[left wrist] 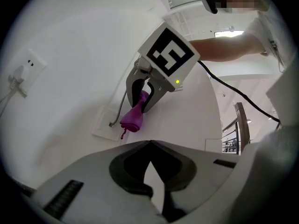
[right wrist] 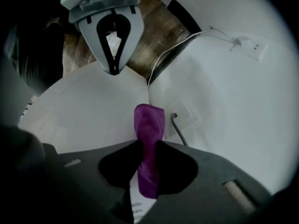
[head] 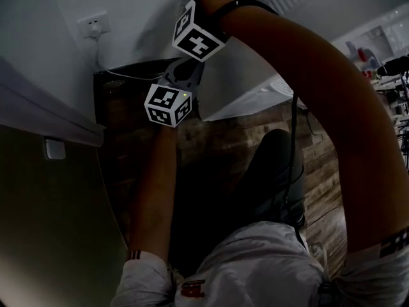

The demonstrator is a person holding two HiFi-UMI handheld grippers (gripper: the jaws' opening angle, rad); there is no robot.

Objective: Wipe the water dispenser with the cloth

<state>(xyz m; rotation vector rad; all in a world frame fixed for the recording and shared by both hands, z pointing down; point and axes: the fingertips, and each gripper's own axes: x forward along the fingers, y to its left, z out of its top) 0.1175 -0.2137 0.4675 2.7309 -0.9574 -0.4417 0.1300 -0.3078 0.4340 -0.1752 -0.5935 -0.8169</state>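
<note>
Cloth (right wrist: 149, 120) lengthwise between right tongs (right wrist: 148, 143), tip outward

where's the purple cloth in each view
Head view: not in it.
Left gripper view: purple cloth left of centre, hanging from the right gripper.
Right gripper view: purple cloth at lower centre, pinched between that gripper's own fingers.
Shared landmark: the wall socket.

The purple cloth (right wrist: 149, 125) is soft, napped fabric; the water dispenser (right wrist: 84, 115) shell smooth white plastic; the right tool (right wrist: 148, 144) matt grey plastic; the floor (right wrist: 156, 31) grainy wood planks
</note>
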